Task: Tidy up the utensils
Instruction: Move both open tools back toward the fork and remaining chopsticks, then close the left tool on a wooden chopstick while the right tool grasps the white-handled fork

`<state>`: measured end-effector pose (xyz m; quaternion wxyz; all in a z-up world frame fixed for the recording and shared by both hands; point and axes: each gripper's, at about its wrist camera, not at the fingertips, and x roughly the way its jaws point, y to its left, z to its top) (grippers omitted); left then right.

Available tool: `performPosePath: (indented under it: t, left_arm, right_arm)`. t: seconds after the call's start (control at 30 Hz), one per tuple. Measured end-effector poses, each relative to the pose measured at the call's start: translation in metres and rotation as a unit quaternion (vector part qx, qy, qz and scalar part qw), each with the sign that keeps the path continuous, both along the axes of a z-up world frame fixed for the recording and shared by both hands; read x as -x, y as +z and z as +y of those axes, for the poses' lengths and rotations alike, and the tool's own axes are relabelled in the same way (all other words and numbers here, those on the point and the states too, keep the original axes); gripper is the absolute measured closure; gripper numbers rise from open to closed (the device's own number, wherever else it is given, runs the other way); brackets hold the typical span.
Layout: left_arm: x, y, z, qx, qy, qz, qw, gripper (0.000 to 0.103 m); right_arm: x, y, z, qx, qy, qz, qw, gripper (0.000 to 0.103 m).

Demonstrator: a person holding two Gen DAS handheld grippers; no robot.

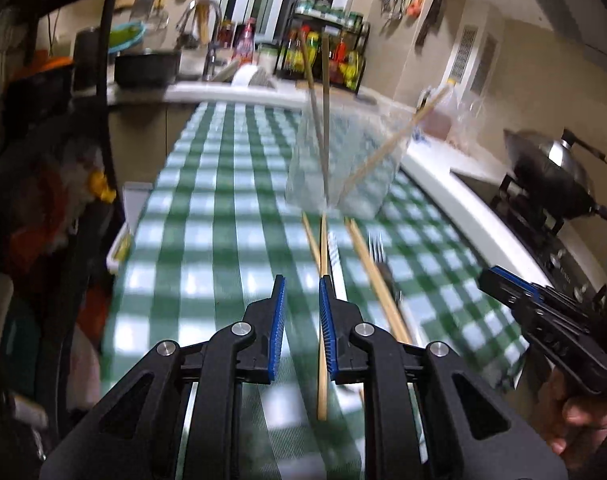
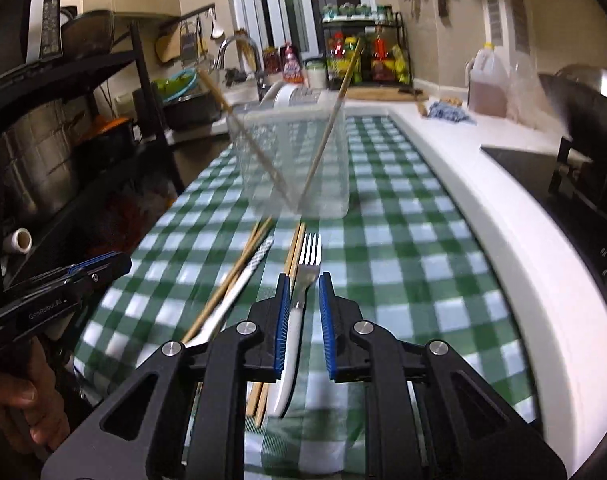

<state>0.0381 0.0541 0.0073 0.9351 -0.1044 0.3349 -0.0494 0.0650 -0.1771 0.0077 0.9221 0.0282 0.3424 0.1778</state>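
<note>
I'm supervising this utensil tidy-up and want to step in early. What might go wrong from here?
1. The fork lies right beside a chopstick pair; the right gripper straddling it may catch a chopstick too.
2. The clear container looks light, with chopsticks leaning out; a bump could tip it.
3. The left gripper sits close over a loose chopstick and may nudge it aside.

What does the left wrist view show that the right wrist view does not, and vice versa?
Only the left wrist view: the right gripper seen from outside, at the right edge, and a chopstick lying under the left gripper's open jaws.
Only the right wrist view: the left gripper from outside, the fork's handle between the right gripper's open jaws, and a steel pot at the left.
Both: the clear container holding chopsticks, with loose chopsticks and the fork on the green checked cloth.
</note>
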Motion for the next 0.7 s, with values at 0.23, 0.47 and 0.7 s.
performPosePath:
  t: [0.23,0.47,0.7]
  left_arm:
    - [0.008,-0.032,-0.017,-0.007,-0.013,0.046,0.9988,0.086]
    - [0.005,-0.051,-0.02,-0.007,-0.018,0.078,0.9968,0.086]
    - [0.002,-0.056,-0.03,-0.026,-0.026,0.084,0.9958,0.086]
  right_arm:
    - [-0.003,-0.04,0.01,0.014,0.006,0.045,0.999,0.077]
    - [-0.004,-0.06,0.015,0.024,0.007,0.072,0.997,0.067]
    - [0.0,-0.064,0.02,0.034,0.02,0.076,0.996,0.067]
